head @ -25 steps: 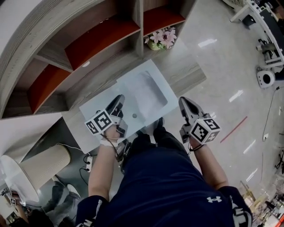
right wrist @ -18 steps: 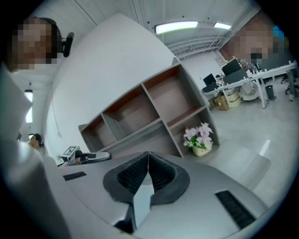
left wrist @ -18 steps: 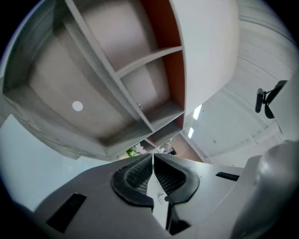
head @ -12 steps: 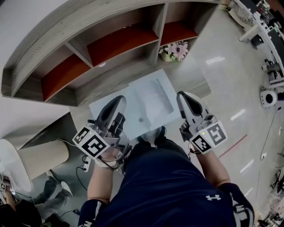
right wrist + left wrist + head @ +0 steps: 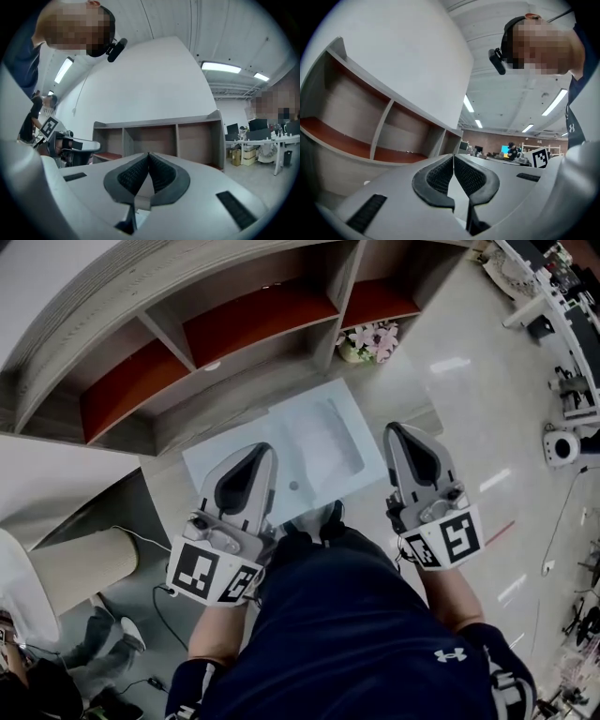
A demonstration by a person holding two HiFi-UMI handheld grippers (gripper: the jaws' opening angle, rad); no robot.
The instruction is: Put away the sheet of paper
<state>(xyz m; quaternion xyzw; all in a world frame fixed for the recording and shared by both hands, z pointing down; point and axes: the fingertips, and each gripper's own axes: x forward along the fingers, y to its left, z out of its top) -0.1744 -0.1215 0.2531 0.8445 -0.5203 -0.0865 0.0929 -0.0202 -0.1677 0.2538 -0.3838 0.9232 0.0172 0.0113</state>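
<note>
Head view: we look steeply down past a dark blue shirt (image 5: 356,634) at both grippers, held side by side over a pale glossy floor (image 5: 450,381). The left gripper (image 5: 260,451) points away from us, with its tip over the near left part of a low white table (image 5: 211,460). The right gripper (image 5: 398,432) sits just beside the table's right edge. A paler rectangle (image 5: 323,437) lies flat on the right half of the tabletop. We take it for the sheet of paper, though its edges are faint. It lies between the two gripper tips and touches neither. Beyond the table a curved grey shelf unit (image 5: 234,324) stands with red-brown boards, and a bunch of pink flowers (image 5: 368,338) sits near its right end. A pale cylinder (image 5: 80,568) stands at the near left.

Left gripper view: we see the ribbed pads (image 5: 438,176) pressed together at their tips, with nothing caught between them. The shelf unit's compartments rise on the left, and the marker cube (image 5: 539,157) of the other gripper shows on the right.

Right gripper view: the jaws are closed tip to tip and hold nothing. The shelf unit fills the far middle, and desks with monitors (image 5: 262,136) stand at the far right.
</note>
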